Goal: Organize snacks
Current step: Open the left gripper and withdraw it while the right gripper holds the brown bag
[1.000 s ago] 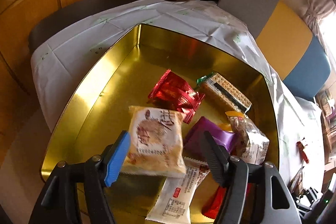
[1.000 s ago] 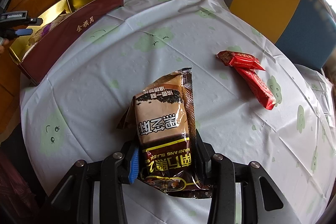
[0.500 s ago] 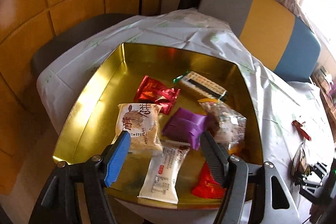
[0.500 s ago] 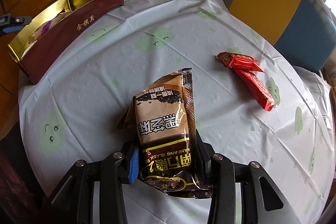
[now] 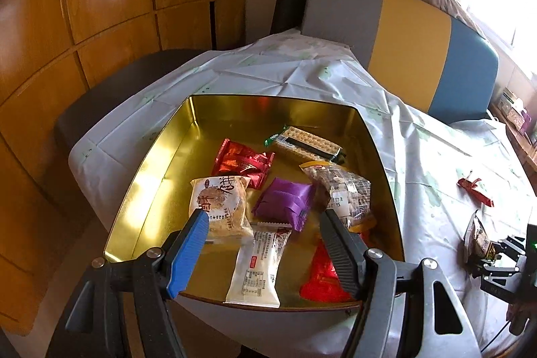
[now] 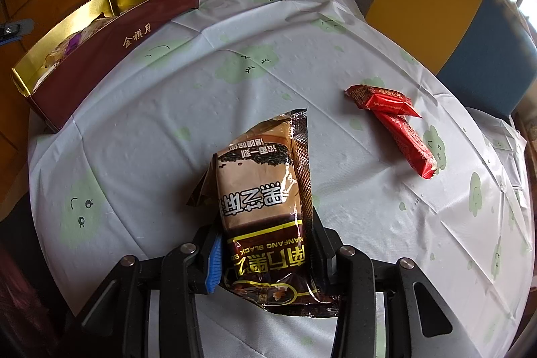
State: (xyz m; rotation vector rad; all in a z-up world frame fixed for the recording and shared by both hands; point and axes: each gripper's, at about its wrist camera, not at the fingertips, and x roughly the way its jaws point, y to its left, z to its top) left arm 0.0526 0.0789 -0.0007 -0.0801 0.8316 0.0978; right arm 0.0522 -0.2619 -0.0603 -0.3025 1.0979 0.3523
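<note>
Our right claw [image 6: 265, 260] clamps the glossy brown crinkled sachet [image 6: 265, 190] above the surface [image 6: 151, 130]; left claw [image 5: 265, 244], wide and empty, hovers over the gold-lined box [image 5: 161, 163].

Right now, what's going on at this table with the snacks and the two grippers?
A person is sorting snacks into a gold tray on the table. The left hand-held gripper is open and empty above the tray, which holds several packets, among them a purple packet and a white packet. The right hand-held gripper is shut on a brown sesame packet over the tablecloth. Two red bars lie on the cloth, not yet collected.
</note>
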